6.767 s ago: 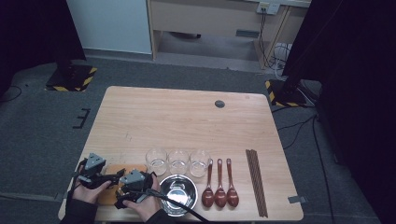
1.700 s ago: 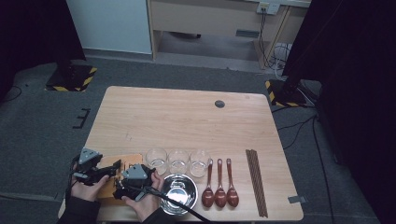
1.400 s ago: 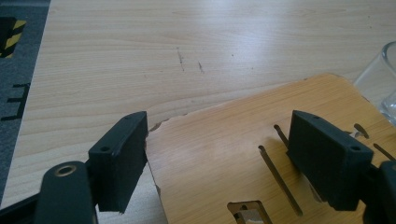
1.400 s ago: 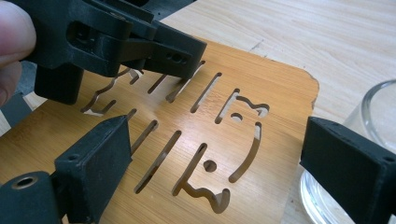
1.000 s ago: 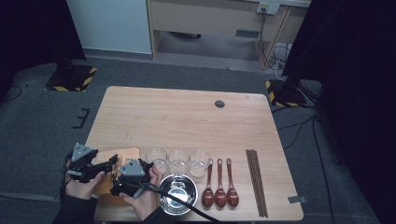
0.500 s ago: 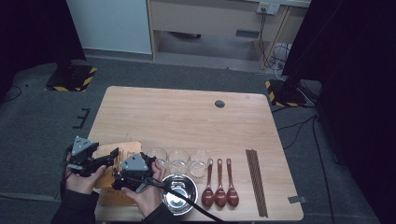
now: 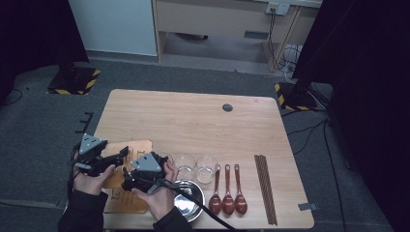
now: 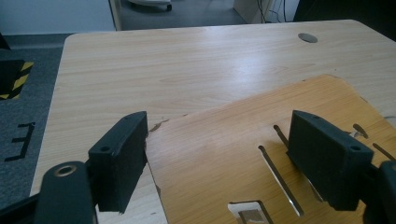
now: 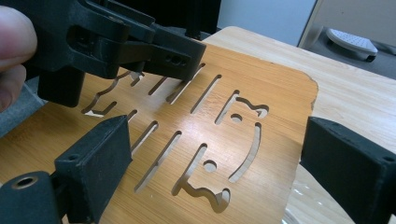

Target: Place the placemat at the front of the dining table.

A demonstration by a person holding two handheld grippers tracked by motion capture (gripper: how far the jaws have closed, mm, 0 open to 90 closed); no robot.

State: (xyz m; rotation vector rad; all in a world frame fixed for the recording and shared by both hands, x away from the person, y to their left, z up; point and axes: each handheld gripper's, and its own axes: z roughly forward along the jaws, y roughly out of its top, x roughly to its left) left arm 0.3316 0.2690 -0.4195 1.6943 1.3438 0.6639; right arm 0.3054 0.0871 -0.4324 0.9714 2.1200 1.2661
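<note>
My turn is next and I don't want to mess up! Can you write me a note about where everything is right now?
Left tongs: open, jaws either side of the wooden board's corner, one jaw against its edge.
Right tongs: open, above the board's cut-out shapes.
Board: near left part of the table; I cannot tell whether it is lifted.
Glasses, bowl, spoons and chopsticks sit to its right.
Done: both tongs are at the board.
Left: probably closing on it and moving it.

Dim room, soft glare, near tongs blurred.
</note>
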